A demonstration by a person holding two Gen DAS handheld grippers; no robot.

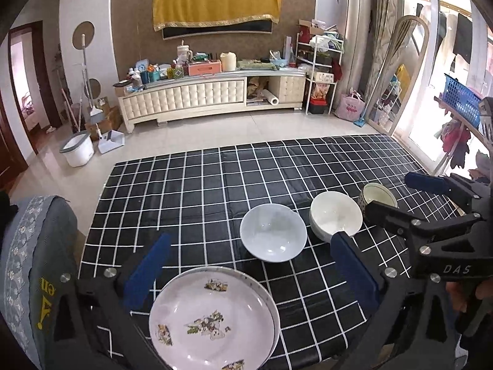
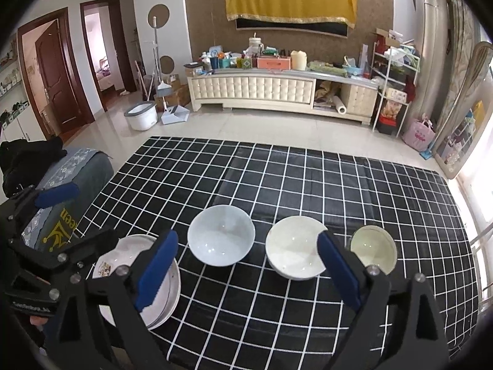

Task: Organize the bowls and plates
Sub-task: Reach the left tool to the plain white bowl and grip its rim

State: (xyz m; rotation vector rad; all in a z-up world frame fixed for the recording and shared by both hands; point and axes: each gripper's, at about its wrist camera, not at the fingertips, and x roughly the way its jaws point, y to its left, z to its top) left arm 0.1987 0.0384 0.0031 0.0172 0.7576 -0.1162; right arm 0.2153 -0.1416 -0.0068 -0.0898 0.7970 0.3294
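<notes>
**Bowls in a row, plates stacked, both claws spread and empty**

On the table under the black cloth with the white grid [image 2: 277, 185], I find the crockery near the front edge. At the left sits a stack of shallow white plates printed with small floral motifs [image 1: 212, 317]; at least two rims show. To its right, each standing apart, come a wide pale blue-white ceramic bowl [image 2: 221, 239], a cream-white ceramic bowl [image 2: 294, 246] and a small cream bowl with a dark patterned outside [image 2: 374, 251].

Judgement on the step: the plates look gathered, so nesting the bowls remains. I would take the small patterned bowl first, one finger inside the rim and one outside, lift it clear and lower it level into the cream bowl, then carry that pair into the wide one. Glazed ware is slippery; a rim pinch needs a firm bite and a slow set-down to avoid chipping.

Left gripper [image 1: 249, 271]: fingers spread wide, holding nothing, poised above the plate stack; contact with the plates I cannot confirm. Right gripper [image 2: 246, 271]: likewise wide apart and empty, blue pads [image 2: 339, 273] hanging before the cream bowl, with no contact evident. In the left wrist view the right gripper sits close beside the two right-hand bowls.
</notes>
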